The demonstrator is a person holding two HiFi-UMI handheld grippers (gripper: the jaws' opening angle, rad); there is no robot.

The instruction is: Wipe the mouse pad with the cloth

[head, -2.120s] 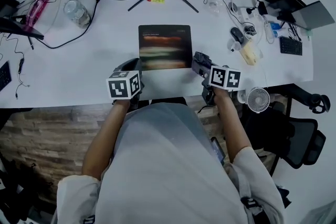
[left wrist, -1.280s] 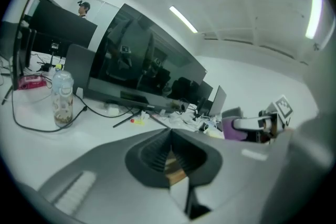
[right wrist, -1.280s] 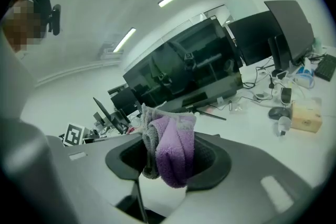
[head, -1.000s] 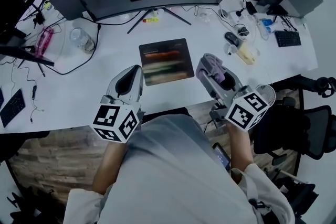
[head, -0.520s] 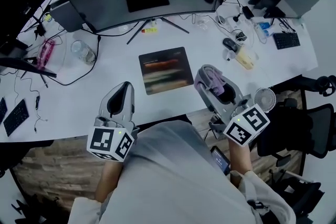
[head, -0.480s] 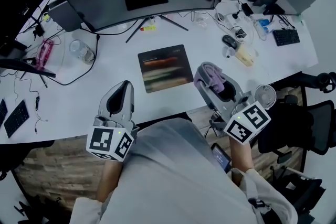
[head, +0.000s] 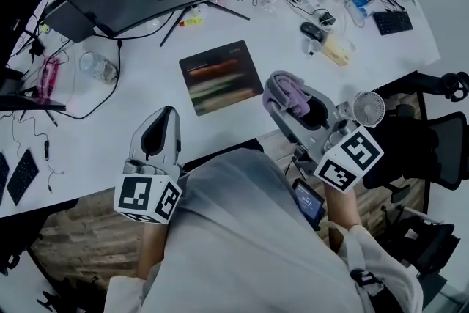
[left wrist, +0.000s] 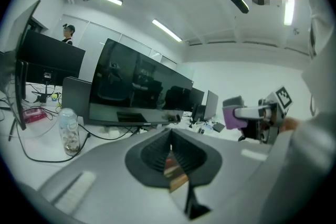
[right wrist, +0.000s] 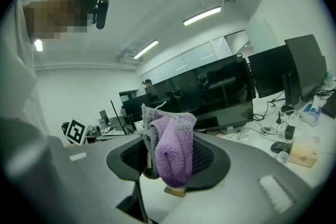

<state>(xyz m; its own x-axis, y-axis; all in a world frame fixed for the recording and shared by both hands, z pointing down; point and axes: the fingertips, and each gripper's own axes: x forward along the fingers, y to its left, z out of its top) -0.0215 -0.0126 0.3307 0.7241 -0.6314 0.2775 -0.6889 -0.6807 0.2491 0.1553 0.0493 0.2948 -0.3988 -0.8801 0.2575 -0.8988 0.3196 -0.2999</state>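
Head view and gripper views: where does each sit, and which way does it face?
Head view: on the head, steeply down at the desk, pad, left gripper, right gripper, arms, torso.
Left gripper view: on that gripper, level towards the monitor; jaws shut, torso at right.
Right gripper view: likewise; jaws shut on the cloth, torso at left.
Shared: each gripper view shows the other gripper.

The cloth is purple and grey, the mouse pad dark with blurred reddish, green and pale bands, the tabletop white, and the left gripper and right gripper grey with black-and-white marker cubes.
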